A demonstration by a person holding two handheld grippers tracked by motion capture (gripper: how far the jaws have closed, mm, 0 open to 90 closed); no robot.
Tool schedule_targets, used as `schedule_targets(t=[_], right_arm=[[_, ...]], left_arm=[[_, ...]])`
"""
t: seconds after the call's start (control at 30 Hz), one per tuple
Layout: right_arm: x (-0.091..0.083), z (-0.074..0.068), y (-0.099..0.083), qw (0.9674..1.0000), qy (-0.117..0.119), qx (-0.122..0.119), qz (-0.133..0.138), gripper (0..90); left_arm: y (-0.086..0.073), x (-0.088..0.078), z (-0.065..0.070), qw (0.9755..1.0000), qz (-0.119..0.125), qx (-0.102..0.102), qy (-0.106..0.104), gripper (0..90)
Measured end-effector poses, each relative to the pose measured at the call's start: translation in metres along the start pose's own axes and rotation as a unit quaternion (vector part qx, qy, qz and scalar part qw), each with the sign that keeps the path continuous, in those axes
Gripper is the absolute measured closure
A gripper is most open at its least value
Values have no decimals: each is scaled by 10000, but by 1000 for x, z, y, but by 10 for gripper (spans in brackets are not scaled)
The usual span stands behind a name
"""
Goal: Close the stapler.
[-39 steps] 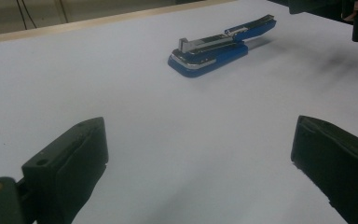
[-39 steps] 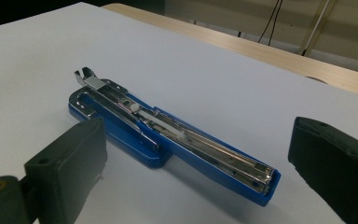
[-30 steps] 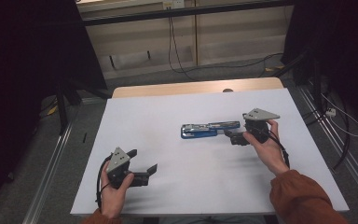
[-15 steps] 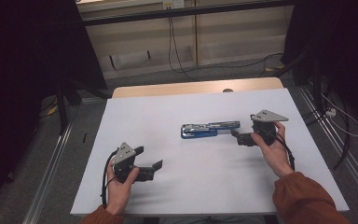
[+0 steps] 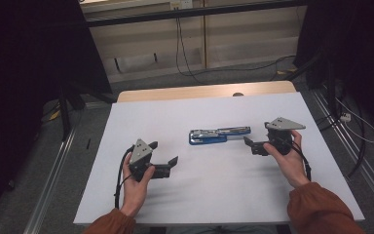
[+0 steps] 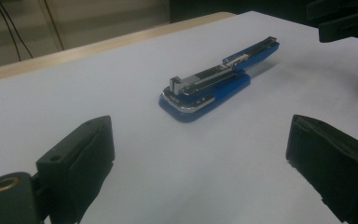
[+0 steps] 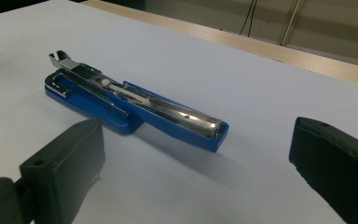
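Left tool [image 5: 166, 165]: held low over the near-left part of the counter [image 5: 214, 195], jaws wide apart, nothing between them. Its jaws point toward the middle of the counter. In the left gripper view the two black pads stand far to either side with bare white surface between.

Right tool [image 5: 251, 145]: held at the right side of the counter, jaws likewise spread apart and empty, just beside the right end of the stapler [image 5: 219, 135] but not touching it. The right gripper view looks along the stapler's length from near that end.

Stapler: lies flat near the middle of the counter, long axis running left to right, between the two tools and nearer the right one. Blue plastic base and blue top cover; bright chrome metal channel along its length. It lies opened: the cover is slid or swung back past the base on the right-hand end, so the metal magazine is exposed. A chrome plate sits at the front of the base. A small white part shows inside the channel.

Writing: no brand or label legible on the stapler or the tools.

Counter: plain white top, pale wood strip along the far edge.
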State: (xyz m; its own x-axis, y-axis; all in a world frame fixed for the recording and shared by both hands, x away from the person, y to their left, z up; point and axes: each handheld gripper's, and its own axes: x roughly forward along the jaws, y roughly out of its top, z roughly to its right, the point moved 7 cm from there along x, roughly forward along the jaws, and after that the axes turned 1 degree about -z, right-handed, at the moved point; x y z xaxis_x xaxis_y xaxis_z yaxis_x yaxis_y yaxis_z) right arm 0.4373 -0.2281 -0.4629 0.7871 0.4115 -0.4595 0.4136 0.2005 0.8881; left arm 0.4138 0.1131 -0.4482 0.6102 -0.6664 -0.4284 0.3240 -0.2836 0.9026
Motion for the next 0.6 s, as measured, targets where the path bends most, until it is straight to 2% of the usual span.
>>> schedule_targets(t=[0.13, 0.23, 0.3, 0.37, 0.4, 0.5, 0.6], right_arm=[[3, 0, -2, 10000, 12, 22, -24, 29], [3, 0, -2, 9999, 67, 90, -11, 25], [2, -1, -2, 9999, 109, 115, 10, 27], [2, -1, -1, 9999, 107, 71, 34, 34], [1, -1, -1, 9999, 116, 68, 51, 34], [0, -1, 0, 9999, 83, 7, 123, 41], [1, -1, -1, 9999, 64, 14, 87, 40]], left_arm=[[3, 10, -4, 10000, -65, -4, 27, 79], [8, 17, -5, 10000, -13, -63, -19, 79], [12, 22, -6, 10000, -18, -73, 63, 73], [14, 27, -6, 10000, -75, 7, 0, 73], [15, 28, -6, 9999, -103, 63, 42, 72], [20, 34, -5, 10000, -26, 67, -20, 72], [24, 40, -4, 9998, -35, 205, -60, 69]])
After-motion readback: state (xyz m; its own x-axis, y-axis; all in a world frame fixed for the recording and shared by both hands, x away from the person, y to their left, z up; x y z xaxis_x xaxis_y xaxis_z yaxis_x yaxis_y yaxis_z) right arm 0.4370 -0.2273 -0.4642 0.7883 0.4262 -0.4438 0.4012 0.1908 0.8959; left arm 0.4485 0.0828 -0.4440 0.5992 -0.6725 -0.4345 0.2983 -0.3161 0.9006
